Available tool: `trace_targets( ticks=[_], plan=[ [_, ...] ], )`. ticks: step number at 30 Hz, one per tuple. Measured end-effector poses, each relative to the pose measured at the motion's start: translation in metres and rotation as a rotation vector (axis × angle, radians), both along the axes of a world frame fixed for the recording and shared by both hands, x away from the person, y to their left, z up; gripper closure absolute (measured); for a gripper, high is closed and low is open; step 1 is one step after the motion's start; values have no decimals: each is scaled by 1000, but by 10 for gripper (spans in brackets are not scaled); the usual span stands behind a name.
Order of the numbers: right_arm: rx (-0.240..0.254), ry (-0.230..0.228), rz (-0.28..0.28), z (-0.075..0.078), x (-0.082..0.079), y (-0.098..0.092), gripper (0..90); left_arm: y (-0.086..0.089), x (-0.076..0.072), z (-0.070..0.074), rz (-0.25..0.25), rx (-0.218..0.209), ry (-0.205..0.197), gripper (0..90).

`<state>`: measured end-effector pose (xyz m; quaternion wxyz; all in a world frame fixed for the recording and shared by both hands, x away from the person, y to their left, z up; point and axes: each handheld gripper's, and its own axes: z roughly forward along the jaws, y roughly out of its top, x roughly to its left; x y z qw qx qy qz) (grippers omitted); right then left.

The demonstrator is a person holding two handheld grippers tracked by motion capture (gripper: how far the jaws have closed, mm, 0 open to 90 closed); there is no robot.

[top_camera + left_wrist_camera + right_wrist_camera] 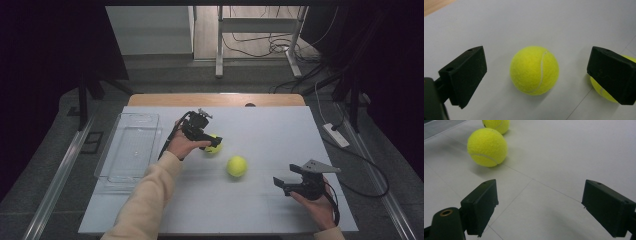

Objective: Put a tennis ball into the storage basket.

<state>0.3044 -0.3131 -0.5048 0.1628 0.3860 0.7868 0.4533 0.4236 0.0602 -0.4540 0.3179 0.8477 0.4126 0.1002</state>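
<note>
Clear tray (129,150): at the left edge of the white table (270,130); nothing lies in it, so no ball has been put away so far.
Left gripper (214,143): reaching over the farther tennis ball (215,146), just right of the tray. In the left gripper view its jaws stand wide, one on each side of that ball (534,70), neither touching it.
Farther tennis ball: resting on the table between the spread jaws, not yet pinched and not yet lifted.
Nearer tennis ball (237,166): near the table's centre, close beside the first ball but apart from it, between the two grippers; untouched. It peeks out behind the right-hand jaw in the left gripper view (602,91).
Right gripper (282,183): held low toward the table's right front, well apart from both balls. Jaws wide and empty, aimed toward the nearer ball (487,147).
Progress (judged): early stage; the work looks like gathering the balls, probably into the tray. The approach to the first ball appears finished.
Remaining (judged): closing on it, lifting, carrying left, then handling the second ball.
</note>
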Motion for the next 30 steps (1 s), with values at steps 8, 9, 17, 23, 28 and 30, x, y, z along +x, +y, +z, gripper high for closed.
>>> trace_targets(
  ticks=[8,9,17,23,28,30],
  plan=[
    [0,-1,0,0,0,0,133,-8,6,-11,-6,13,29,35],
    [0,-2,0,0,0,0,133,-9,7,-13,-5,13,35,35],
    [-2,2,-2,-1,0,-1,133,-12,10,-20,-4,22,53,35],
    [-5,1,0,-1,0,0,133,-13,14,-26,-2,34,69,33],
    [-5,2,-2,-1,0,-1,133,-14,19,-32,6,33,87,34],
    [-6,2,-1,-1,0,-1,133,-14,19,-33,8,34,92,33]
  ],
)
